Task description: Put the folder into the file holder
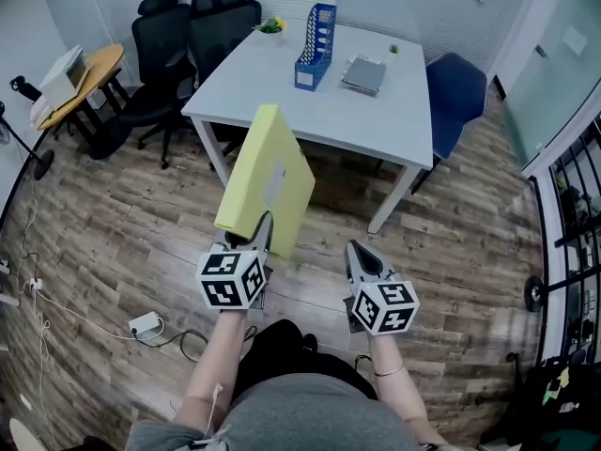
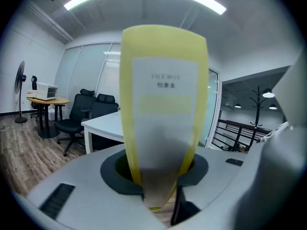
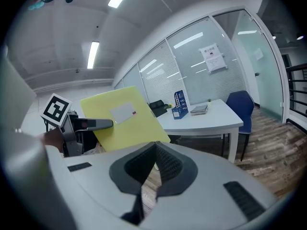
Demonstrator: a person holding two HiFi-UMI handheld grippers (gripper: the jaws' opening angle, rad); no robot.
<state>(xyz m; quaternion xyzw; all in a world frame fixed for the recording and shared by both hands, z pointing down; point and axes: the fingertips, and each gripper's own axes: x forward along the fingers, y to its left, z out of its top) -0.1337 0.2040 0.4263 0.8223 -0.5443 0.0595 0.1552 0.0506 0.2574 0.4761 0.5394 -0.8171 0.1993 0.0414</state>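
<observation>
My left gripper (image 1: 262,230) is shut on the lower end of a yellow folder (image 1: 268,172), which sticks up and forward from the jaws over the wooden floor. In the left gripper view the folder (image 2: 163,104) fills the middle, its spine with a white label facing the camera, pinched between the jaws of the left gripper (image 2: 158,178). The blue file holder (image 1: 315,47) stands upright on the white table (image 1: 282,97), well ahead of both grippers. My right gripper (image 1: 358,253) hangs beside the folder, shut and holding nothing. The right gripper view shows the folder (image 3: 122,123) at left and the file holder (image 3: 180,104) far off.
A grey notebook (image 1: 363,73) lies right of the file holder, a small plant (image 1: 272,26) to its left. Black office chairs (image 1: 188,36) stand at the table's left, a blue chair (image 1: 455,97) at its right. A power strip (image 1: 146,325) with cables lies on the floor.
</observation>
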